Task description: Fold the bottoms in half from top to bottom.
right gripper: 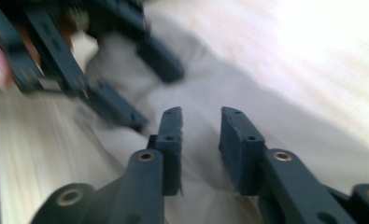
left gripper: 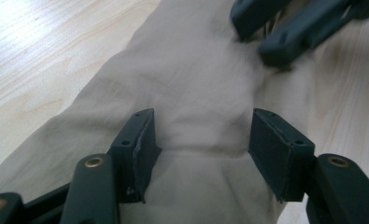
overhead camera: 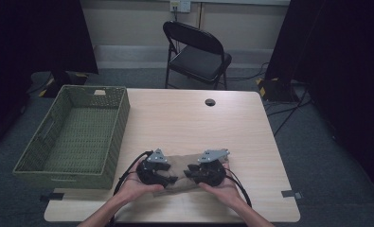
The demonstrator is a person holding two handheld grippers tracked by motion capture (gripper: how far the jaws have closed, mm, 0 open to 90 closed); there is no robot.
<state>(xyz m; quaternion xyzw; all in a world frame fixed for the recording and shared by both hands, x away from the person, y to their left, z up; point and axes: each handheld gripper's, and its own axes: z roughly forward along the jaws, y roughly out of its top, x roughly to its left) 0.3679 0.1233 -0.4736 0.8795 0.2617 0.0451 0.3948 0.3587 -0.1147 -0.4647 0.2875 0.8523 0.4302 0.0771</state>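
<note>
A crumpled beige cloth (overhead camera: 182, 160) lies on the wooden table (overhead camera: 194, 123) near its front edge. Both hands hold grippers down on it, tips facing each other. My left gripper (overhead camera: 173, 178) rests on the cloth's left part; in the left gripper view its jaws (left gripper: 201, 140) stand wide apart over a soft fold of cloth (left gripper: 191, 79), pads not pressing. My right gripper (overhead camera: 189, 170) sits on the right part; in its own view (right gripper: 201, 135) a narrow gap separates the pads, with cloth (right gripper: 229, 88) lying beneath. Each gripper view shows the other gripper's fingers (left gripper: 289, 28) (right gripper: 126, 107) close by.
A green woven basket (overhead camera: 120, 123) with nothing inside stands at the table's left edge. A round cable hole (overhead camera: 210, 102) is near the far edge. A black folding chair (overhead camera: 199, 52) stands beyond the table. Dark curtains hang at both sides.
</note>
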